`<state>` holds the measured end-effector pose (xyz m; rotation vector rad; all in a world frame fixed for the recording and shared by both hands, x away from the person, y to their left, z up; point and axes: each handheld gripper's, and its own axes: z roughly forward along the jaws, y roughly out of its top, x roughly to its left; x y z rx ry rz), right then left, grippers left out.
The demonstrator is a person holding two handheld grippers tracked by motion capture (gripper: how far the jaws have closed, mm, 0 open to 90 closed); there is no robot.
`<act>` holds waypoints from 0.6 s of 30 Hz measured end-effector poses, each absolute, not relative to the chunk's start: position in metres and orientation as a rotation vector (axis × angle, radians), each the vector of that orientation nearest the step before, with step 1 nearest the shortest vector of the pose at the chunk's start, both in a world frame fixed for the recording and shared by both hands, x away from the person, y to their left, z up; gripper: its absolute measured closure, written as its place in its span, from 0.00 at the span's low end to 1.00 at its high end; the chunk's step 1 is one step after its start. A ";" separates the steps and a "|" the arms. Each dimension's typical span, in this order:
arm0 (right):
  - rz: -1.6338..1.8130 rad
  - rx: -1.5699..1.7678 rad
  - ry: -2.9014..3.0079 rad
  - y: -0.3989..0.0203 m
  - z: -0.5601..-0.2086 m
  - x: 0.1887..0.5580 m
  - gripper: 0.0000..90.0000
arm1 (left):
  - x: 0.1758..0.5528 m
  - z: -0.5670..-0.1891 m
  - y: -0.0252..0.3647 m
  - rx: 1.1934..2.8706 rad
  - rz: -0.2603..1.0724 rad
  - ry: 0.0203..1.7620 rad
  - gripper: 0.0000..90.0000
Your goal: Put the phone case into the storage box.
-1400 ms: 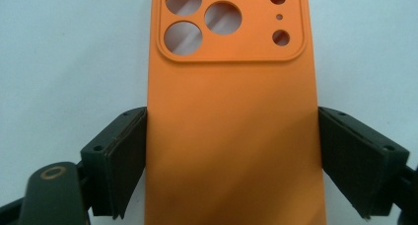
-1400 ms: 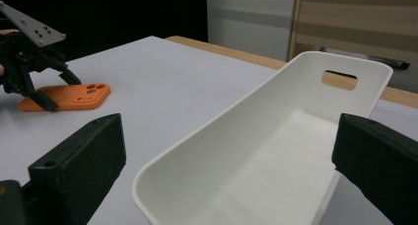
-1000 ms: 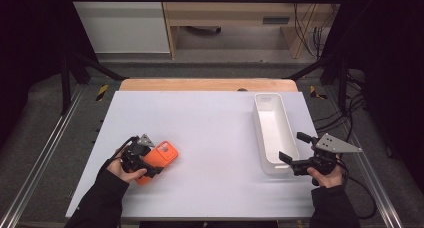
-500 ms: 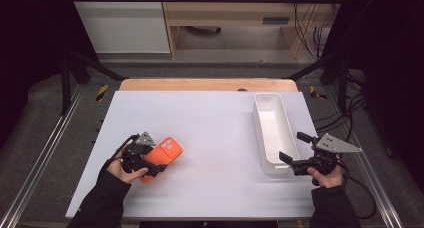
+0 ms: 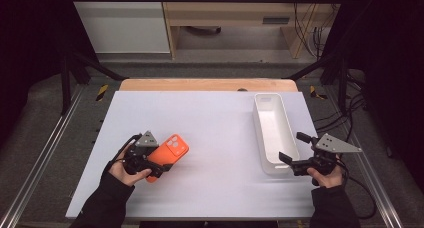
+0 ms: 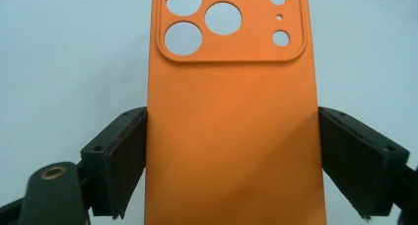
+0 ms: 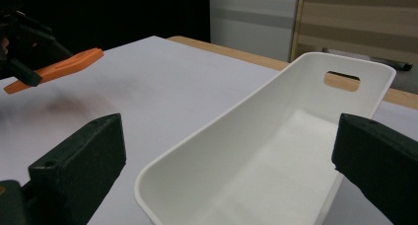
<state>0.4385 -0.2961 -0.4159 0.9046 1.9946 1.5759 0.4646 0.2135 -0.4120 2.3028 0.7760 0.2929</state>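
One step looks done, the rest ahead: your left claw [image 5: 161, 167] is clamped on the long edges of the orange phone case [image 6: 231, 121], which in the right claw view seems lifted off the white surface [image 5: 215, 133], though that view is soft. Your right claw [image 5: 290, 155], jaws spread with nothing gripped, sits at the near end of the white bin [image 5: 274, 133]. Judging by the setup, the carry across & drop into the bin are left.

A white table top [image 5: 220, 118] is lying on a wooden board [image 5: 200, 84], whose far edge is showing. Behind it, a white cabinet [image 5: 125, 28] and a wooden shelf [image 5: 235, 18] are standing on the floor, with cables [image 5: 305, 18] hanging beside them.
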 end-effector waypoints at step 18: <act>1.573 0.857 2.019 -0.289 -0.411 0.436 0.01 | 0.454 -0.405 0.195 2.301 0.311 0.673 0.17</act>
